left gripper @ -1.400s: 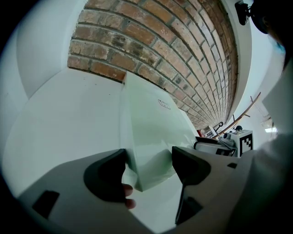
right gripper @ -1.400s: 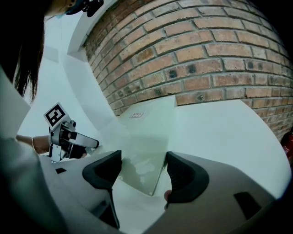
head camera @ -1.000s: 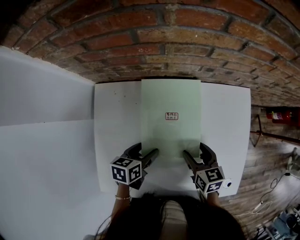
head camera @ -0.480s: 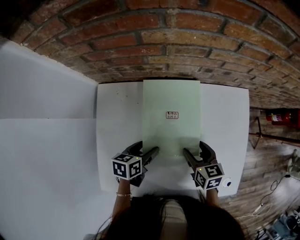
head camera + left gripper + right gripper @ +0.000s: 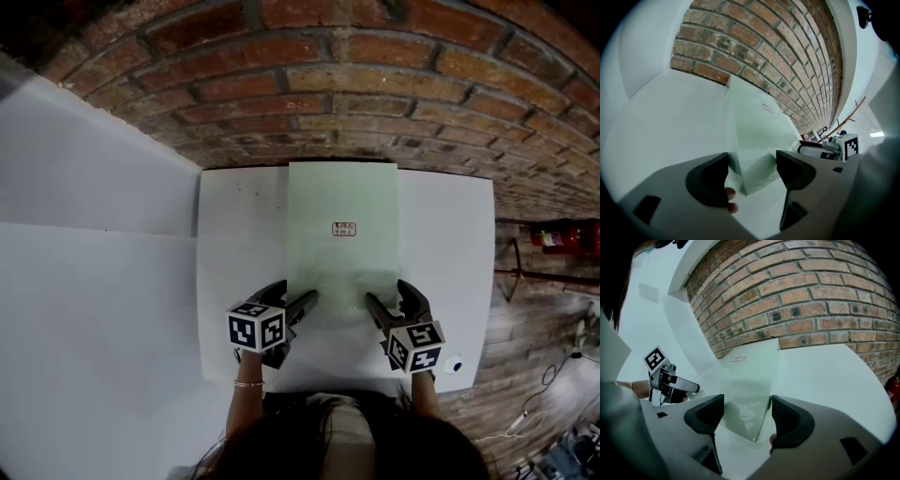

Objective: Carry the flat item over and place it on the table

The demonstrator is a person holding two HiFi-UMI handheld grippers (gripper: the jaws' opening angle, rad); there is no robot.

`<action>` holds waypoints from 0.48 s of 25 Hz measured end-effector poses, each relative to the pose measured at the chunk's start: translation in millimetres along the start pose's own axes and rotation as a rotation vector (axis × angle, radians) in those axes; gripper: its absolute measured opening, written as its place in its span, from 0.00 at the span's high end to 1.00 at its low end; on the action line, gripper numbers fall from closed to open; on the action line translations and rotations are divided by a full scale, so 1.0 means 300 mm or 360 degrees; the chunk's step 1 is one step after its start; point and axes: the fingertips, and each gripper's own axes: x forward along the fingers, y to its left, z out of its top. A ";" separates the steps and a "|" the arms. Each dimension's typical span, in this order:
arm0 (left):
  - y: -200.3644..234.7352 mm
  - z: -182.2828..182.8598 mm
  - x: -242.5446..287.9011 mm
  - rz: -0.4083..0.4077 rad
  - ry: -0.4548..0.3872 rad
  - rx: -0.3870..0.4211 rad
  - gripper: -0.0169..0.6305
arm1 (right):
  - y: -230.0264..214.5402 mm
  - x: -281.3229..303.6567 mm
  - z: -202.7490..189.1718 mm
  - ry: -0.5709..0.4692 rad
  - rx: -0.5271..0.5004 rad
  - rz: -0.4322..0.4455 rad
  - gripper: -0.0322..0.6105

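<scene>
A pale green sheet (image 5: 342, 234) lies flat on the white table (image 5: 441, 234).

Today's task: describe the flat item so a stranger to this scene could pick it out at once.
Find the brick wall, then the white table against it. The pale green sheet lies down the table's middle, the only tinted thing on the white top, with a small label at its centre.

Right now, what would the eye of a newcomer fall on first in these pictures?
The pale green flat sheet lying on the white table, its far edge by the brick wall. Then the left hand-held gripper and the right hand-held gripper, each open around one near corner of it.
</scene>
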 end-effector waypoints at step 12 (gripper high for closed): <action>-0.009 0.017 -0.040 0.0043 -0.0065 0.0022 0.50 | 0.018 -0.038 0.030 -0.0059 -0.0036 -0.0006 0.43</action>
